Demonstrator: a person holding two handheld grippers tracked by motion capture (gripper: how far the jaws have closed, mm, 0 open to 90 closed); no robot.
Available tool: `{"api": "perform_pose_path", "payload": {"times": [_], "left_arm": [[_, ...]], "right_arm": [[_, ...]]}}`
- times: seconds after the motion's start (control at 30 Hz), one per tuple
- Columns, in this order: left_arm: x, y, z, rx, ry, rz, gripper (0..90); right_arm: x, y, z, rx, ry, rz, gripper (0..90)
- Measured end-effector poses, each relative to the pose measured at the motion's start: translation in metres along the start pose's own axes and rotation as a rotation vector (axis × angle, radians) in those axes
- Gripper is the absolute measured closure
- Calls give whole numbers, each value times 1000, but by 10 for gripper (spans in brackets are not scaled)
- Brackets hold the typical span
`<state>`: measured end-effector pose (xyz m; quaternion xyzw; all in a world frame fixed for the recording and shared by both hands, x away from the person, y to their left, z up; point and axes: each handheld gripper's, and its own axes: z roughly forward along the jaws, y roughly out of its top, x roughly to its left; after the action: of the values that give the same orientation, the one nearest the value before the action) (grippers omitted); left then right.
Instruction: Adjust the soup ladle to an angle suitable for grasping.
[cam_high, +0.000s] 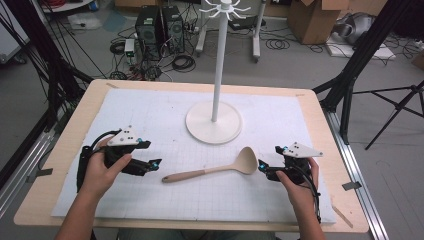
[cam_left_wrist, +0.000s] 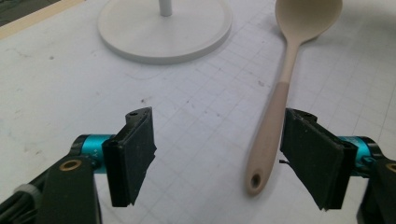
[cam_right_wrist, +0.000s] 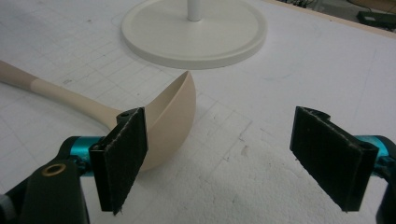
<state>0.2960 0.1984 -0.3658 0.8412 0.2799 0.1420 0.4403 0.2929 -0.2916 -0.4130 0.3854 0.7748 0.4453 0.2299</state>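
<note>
A beige ladle (cam_high: 215, 170) lies flat on the white mat, bowl to the right, handle end to the left. My left gripper (cam_high: 156, 164) rests open just left of the handle end. In the left gripper view the handle (cam_left_wrist: 268, 140) lies close inside the right jaw of that open gripper (cam_left_wrist: 224, 158), touching nothing. My right gripper (cam_high: 262, 166) stands open beside the ladle's bowl. In the right gripper view the bowl (cam_right_wrist: 175, 112) sits just behind the left jaw of the open gripper (cam_right_wrist: 224, 158), with bare mat between the jaws.
A white stand with a round base (cam_high: 214, 122) and a tall pole topped by hooks (cam_high: 225, 9) rises behind the ladle. The white mat (cam_high: 150, 107) covers most of the wooden table (cam_high: 320, 120). Computers, cables and boxes lie on the floor beyond.
</note>
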Motion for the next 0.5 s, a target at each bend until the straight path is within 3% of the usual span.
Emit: {"api": "perform_pose_path", "payload": {"times": [0.1,0.17,0.27,0.5], "left_arm": [[3,-14,-6,-38,19,6,239],[8,-20,-6,-58,8,-21,232],[12,-25,-5,-94,43,-34,232],[14,-29,-1,-107,55,-42,233]], "right_arm": [[0,0,0,2,0,7,177],[-2,0,0,-2,0,4,177],[-2,0,1,5,-3,12,177],[-1,0,1,9,0,13,177]]}}
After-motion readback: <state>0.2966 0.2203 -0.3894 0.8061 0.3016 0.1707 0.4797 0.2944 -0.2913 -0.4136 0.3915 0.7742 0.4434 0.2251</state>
